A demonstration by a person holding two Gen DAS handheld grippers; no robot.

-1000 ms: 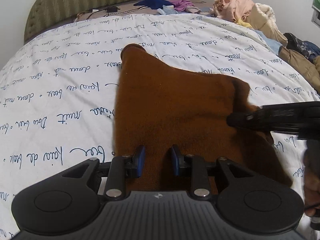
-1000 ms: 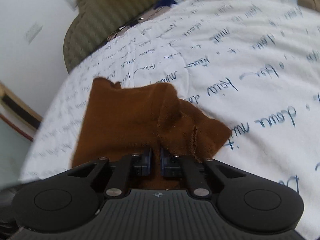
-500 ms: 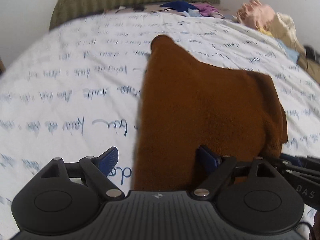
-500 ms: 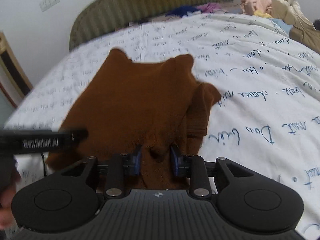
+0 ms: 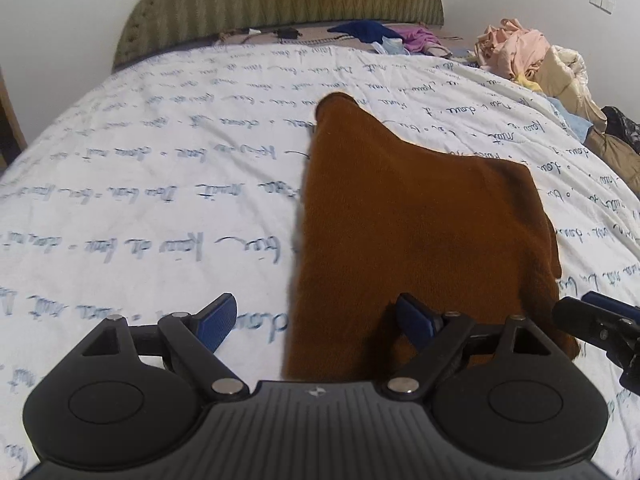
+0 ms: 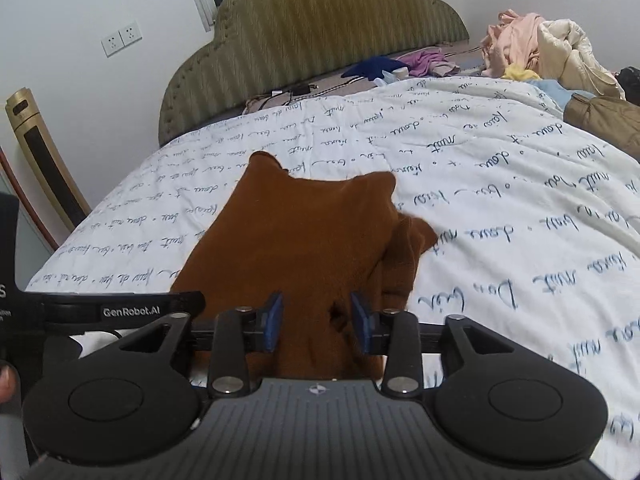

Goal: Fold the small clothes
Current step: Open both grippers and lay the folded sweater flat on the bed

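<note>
A brown knitted garment [image 5: 420,232] lies flat on the white bedspread [image 5: 160,184] with blue handwriting, one narrow end pointing toward the headboard. My left gripper [image 5: 316,320] is open wide over the garment's near left edge, and neither pad presses on the cloth. In the right wrist view the same garment [image 6: 304,240] shows a bunched fold along its right side. My right gripper [image 6: 318,320] has its jaws opening, with a rumpled bit of brown cloth lying loose between the pads. Each gripper shows at the edge of the other's view.
A heap of pink and cream clothes [image 5: 532,56] sits at the bed's far right, with tan and dark items [image 6: 600,116] nearer. Blue and purple clothes [image 5: 368,30] and cables lie by the green padded headboard [image 5: 280,0]. A gold tower fan [image 6: 40,152] stands left of the bed.
Both grippers let go of the brown garment: the left jaws went from narrow to wide, the right from shut to parted. Both drew back toward the near edge, and the garment's right flap settled.
</note>
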